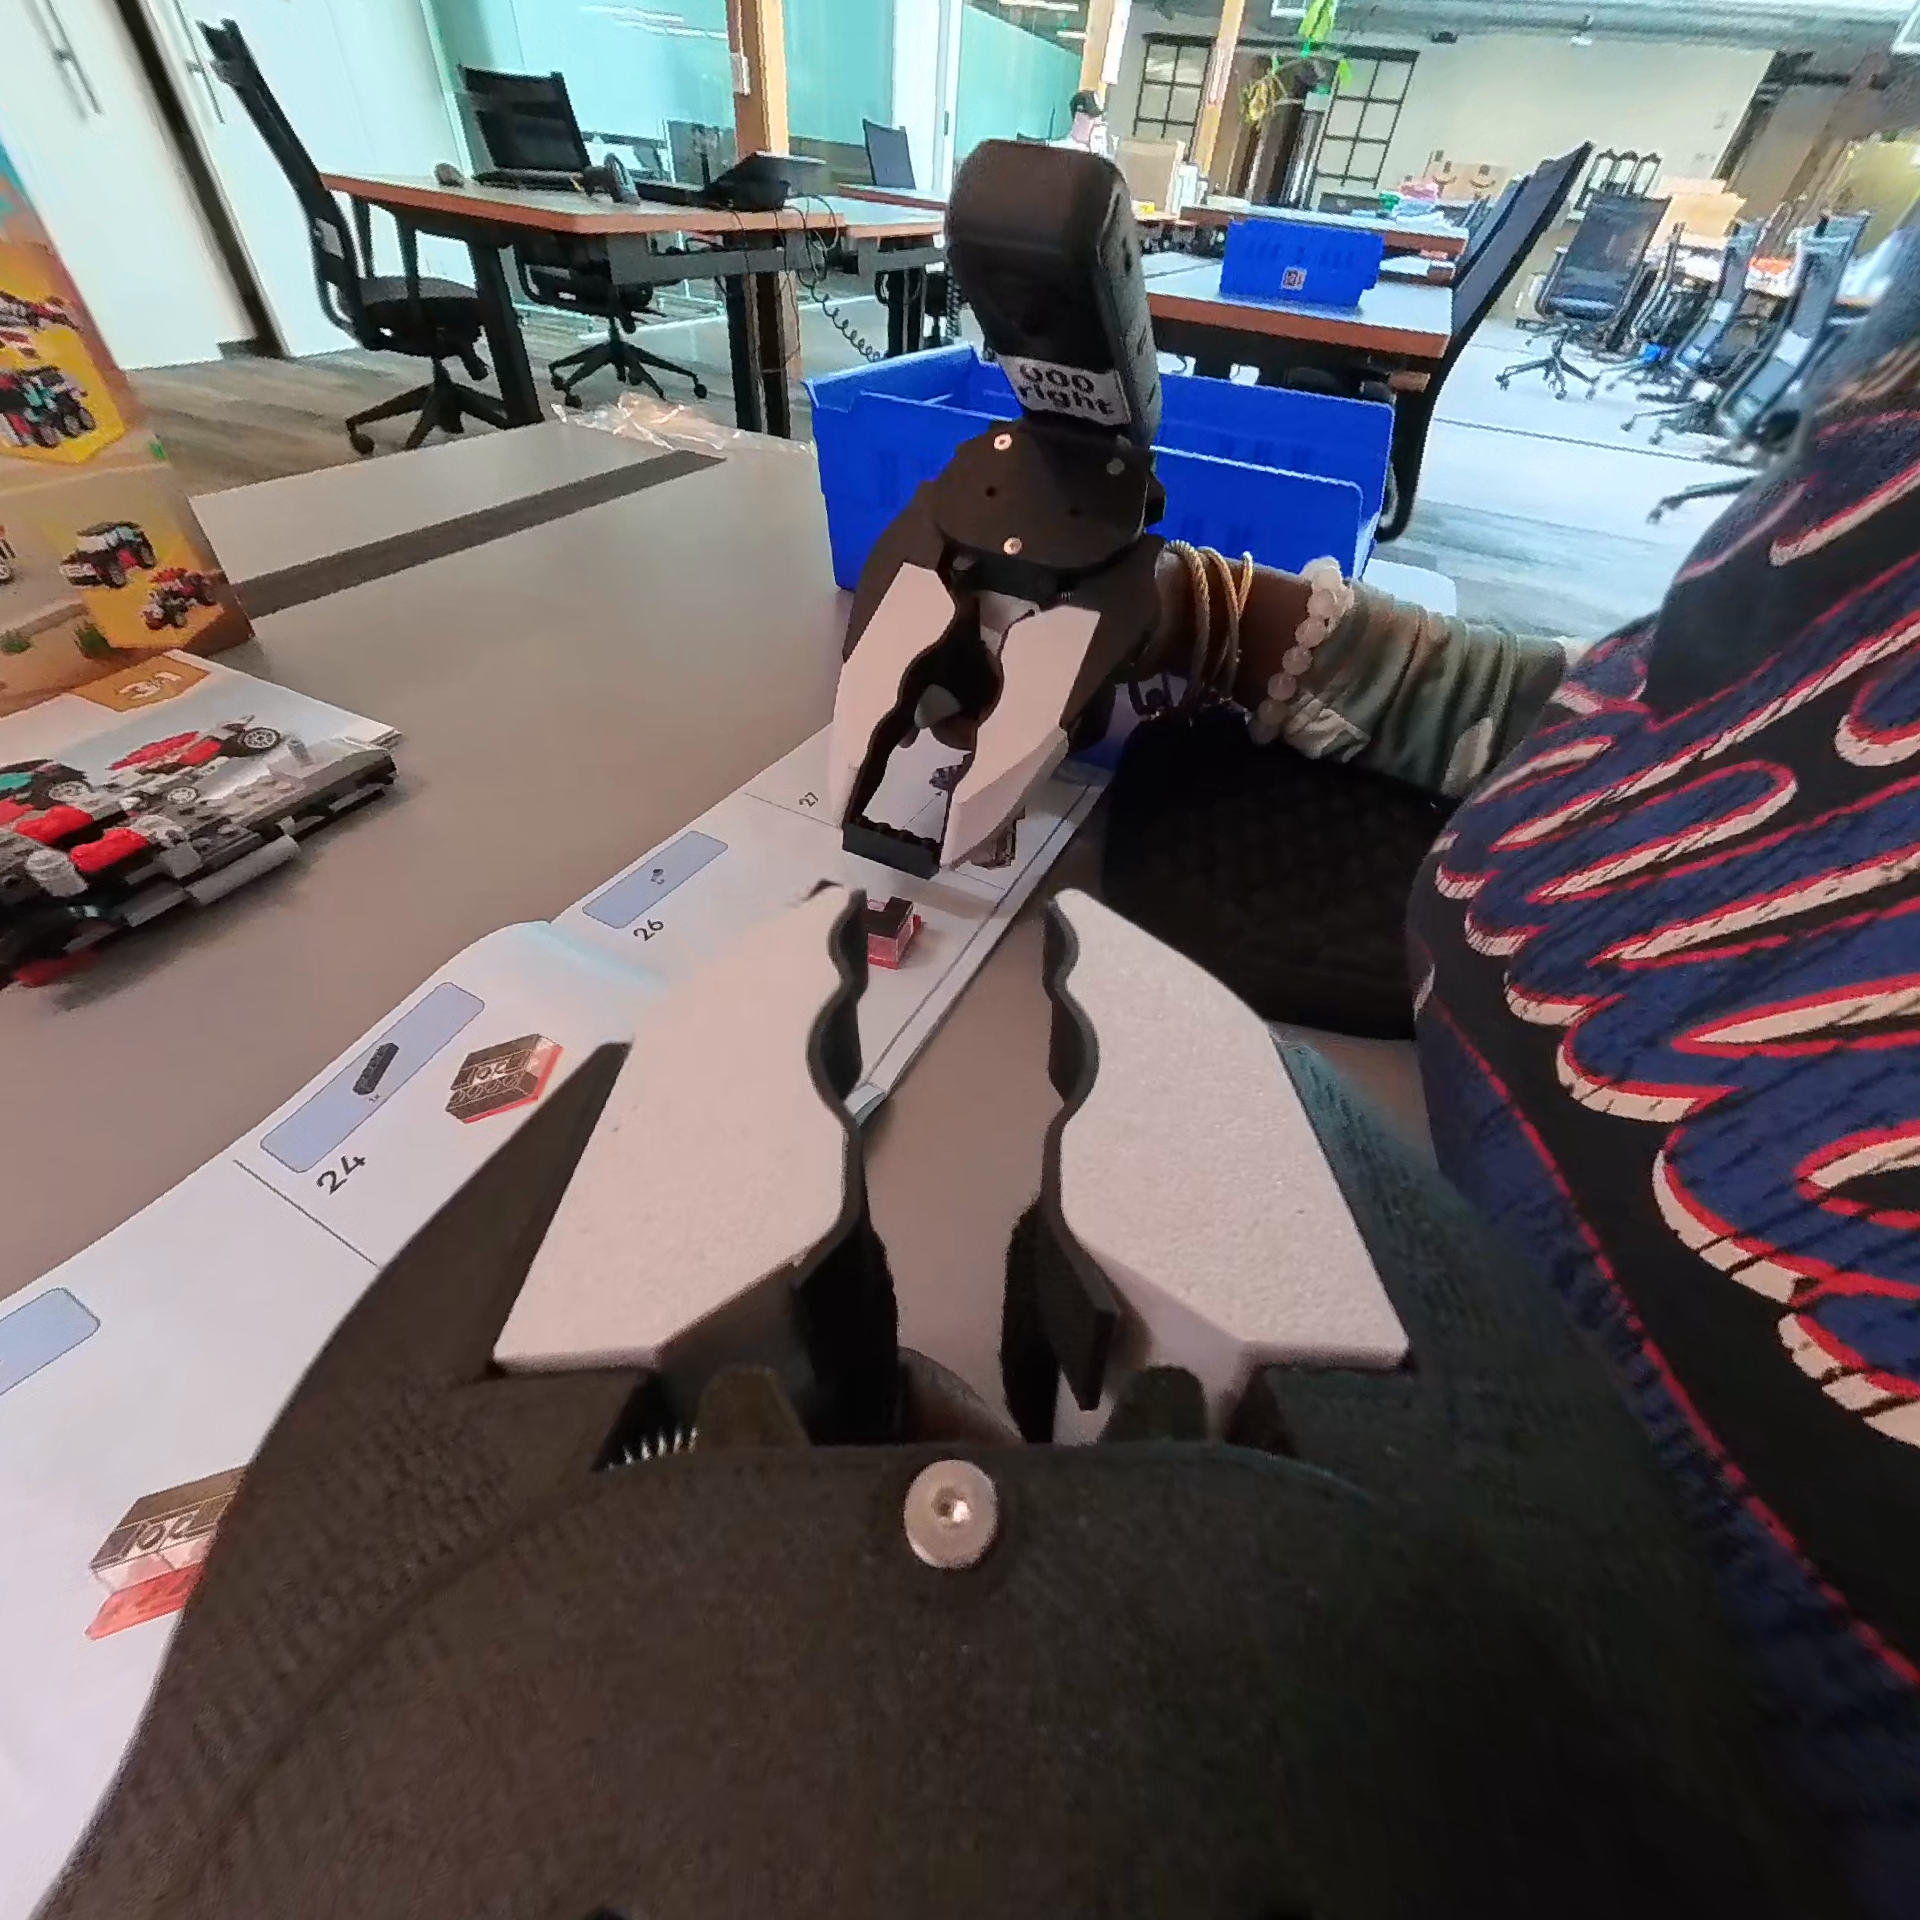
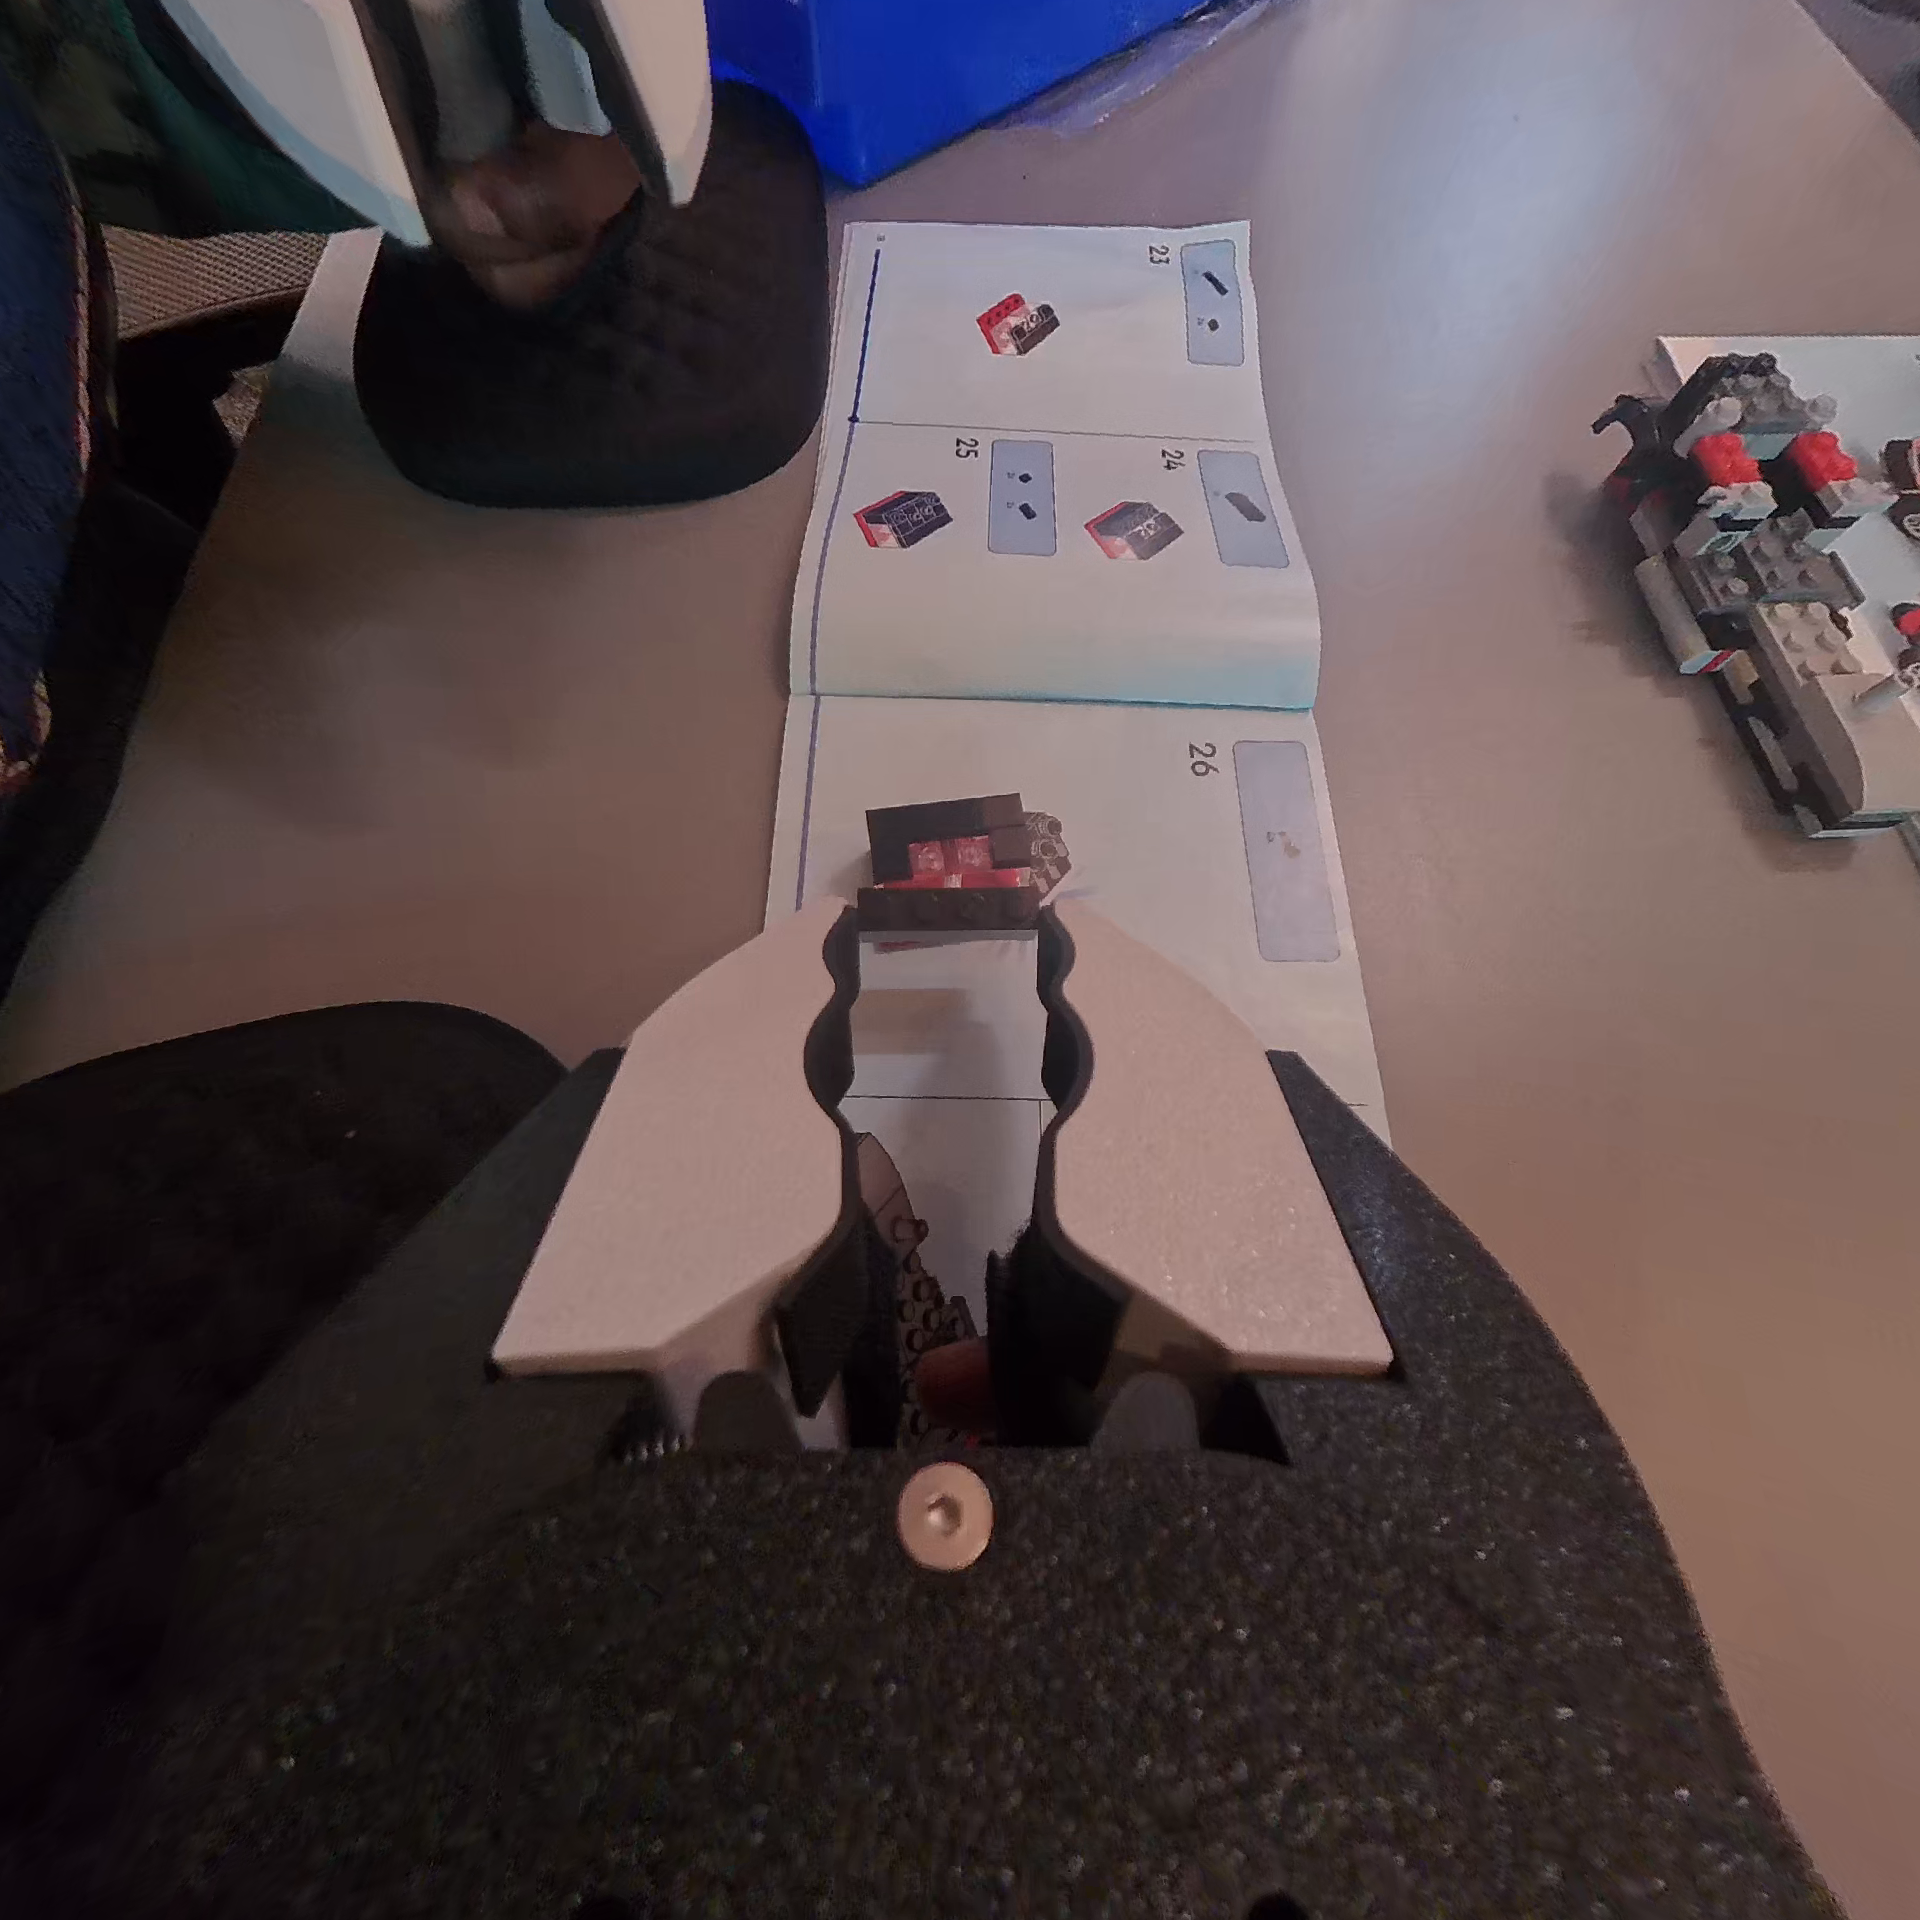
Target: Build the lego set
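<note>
Left wrist view: the left gripper (image 1: 951, 935) hangs above the near edge of an open instruction booklet (image 1: 436, 1122) on a grey table (image 1: 582, 665); its two white fingers (image 1: 727, 1122) stand well apart with nothing between them.
Right gripper: seen from the left wrist view, the right gripper (image 1: 899, 831) points down at the booklet, its fingertips pinching the ends of a long black brick (image 1: 891, 850).
Right wrist view: the black brick (image 2: 951, 908) spans the gap between the two white fingers (image 2: 727, 1122), gripped at each end, with the jaws partly closed on it.
Small assembly: a red-and-black block of joined pieces (image 2: 961, 847) sits on the booklet page (image 2: 1122, 831), just beyond the held brick; whether the two touch cannot be told. In the left wrist view the same small assembly (image 1: 891, 927) lies between the two grippers.
Larger build: a grey, black and red vehicle chassis (image 1: 145, 842) rests on a second booklet at the far left of the table, well apart from the grippers; the right wrist view shows it (image 2: 1766, 582) at the right edge.
Surroundings: a blue plastic bin (image 1: 1247, 478) stands behind the right gripper, and the set's box (image 1: 83, 436) stands upright at the far left of the table.
Person: a wrist with bracelets (image 1: 1247, 623) and a patterned sleeve holds the right gripper.
</note>
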